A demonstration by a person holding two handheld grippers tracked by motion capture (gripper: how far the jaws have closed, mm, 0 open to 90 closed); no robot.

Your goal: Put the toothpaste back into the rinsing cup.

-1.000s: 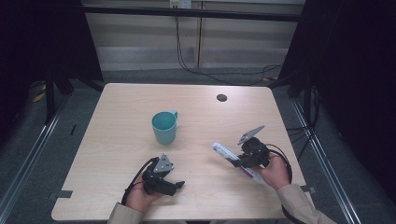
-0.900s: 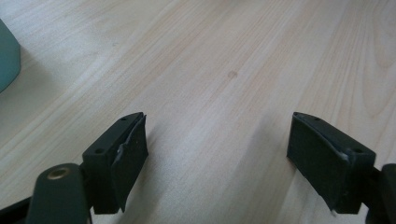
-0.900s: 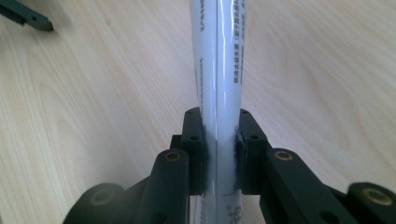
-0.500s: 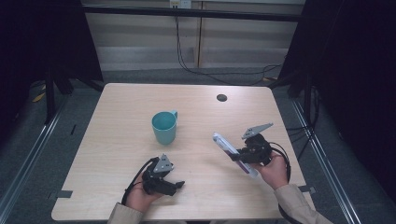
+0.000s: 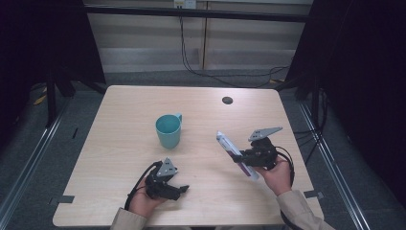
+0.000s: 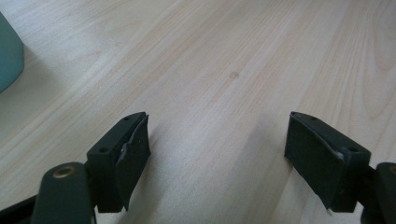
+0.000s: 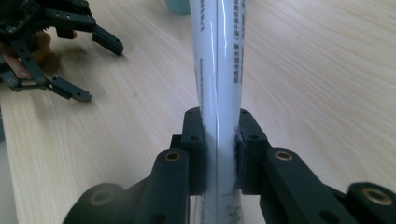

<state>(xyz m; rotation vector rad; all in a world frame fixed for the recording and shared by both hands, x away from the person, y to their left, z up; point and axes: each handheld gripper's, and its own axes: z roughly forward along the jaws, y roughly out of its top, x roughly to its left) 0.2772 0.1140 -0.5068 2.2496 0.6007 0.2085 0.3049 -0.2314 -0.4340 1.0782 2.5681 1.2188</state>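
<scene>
A white tube with a purple end is held off the table at a slant, its top end pointing up and toward the cup. My right gripper is shut on it near its lower half; in the right gripper view the tube runs straight up between the jaws of that gripper. A teal cup stands upright near the table's middle, with its edge at the far left of the left gripper view. My left gripper rests low at the front left, open and holding nothing.
The light wooden table has a dark round hole near its back right. Black frame posts and cables stand beyond the far edge. The left hand's gripper shows at the upper left of the right gripper view.
The right gripper has lifted and tipped the tube more upright, its top end swinging toward the cup. The left gripper has stayed in place.
</scene>
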